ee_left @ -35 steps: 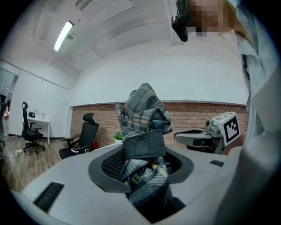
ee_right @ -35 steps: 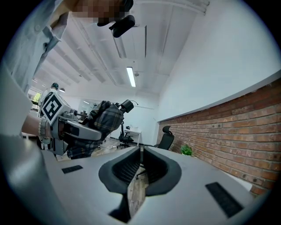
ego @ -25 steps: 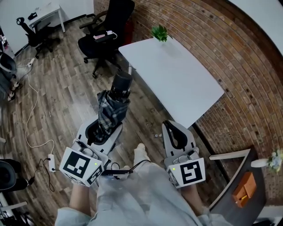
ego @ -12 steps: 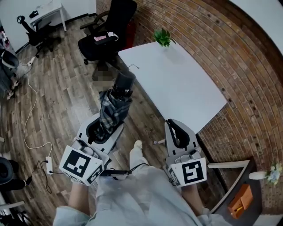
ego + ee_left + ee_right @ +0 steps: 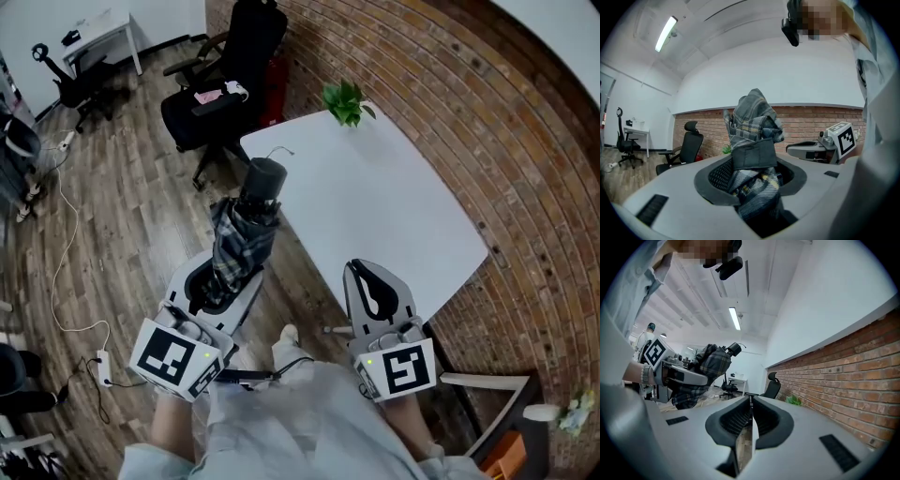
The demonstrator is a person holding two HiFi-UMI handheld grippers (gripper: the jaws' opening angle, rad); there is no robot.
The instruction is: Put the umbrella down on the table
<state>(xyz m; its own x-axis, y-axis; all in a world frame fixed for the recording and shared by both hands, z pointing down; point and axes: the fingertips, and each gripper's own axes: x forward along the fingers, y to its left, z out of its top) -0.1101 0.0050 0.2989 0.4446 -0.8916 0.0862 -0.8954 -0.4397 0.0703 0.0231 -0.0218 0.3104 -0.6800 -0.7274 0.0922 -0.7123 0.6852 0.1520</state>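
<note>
A folded grey plaid umbrella [image 5: 238, 242] with a black handle [image 5: 260, 178] stands tilted up out of my left gripper [image 5: 219, 281], which is shut on its lower body. In the left gripper view the plaid fabric and its strap [image 5: 753, 158] fill the gap between the jaws of the left gripper [image 5: 752, 176]. The handle end reaches over the near left edge of the white table [image 5: 384, 202]. My right gripper [image 5: 367, 277] hangs beside the table's near corner, jaws together with nothing in them. From the right gripper [image 5: 751, 416] view the umbrella [image 5: 707, 365] shows at the left.
A small green plant [image 5: 347, 101] sits at the table's far corner. A black office chair [image 5: 217, 89] stands left of the table on the wood floor. A brick wall [image 5: 487, 122] runs behind the table. Cables [image 5: 66, 281] lie on the floor at the left.
Both grippers and the umbrella have been carried closer to the table. The table now looms larger, and the handle has come over its left edge. Both grips look the same.
</note>
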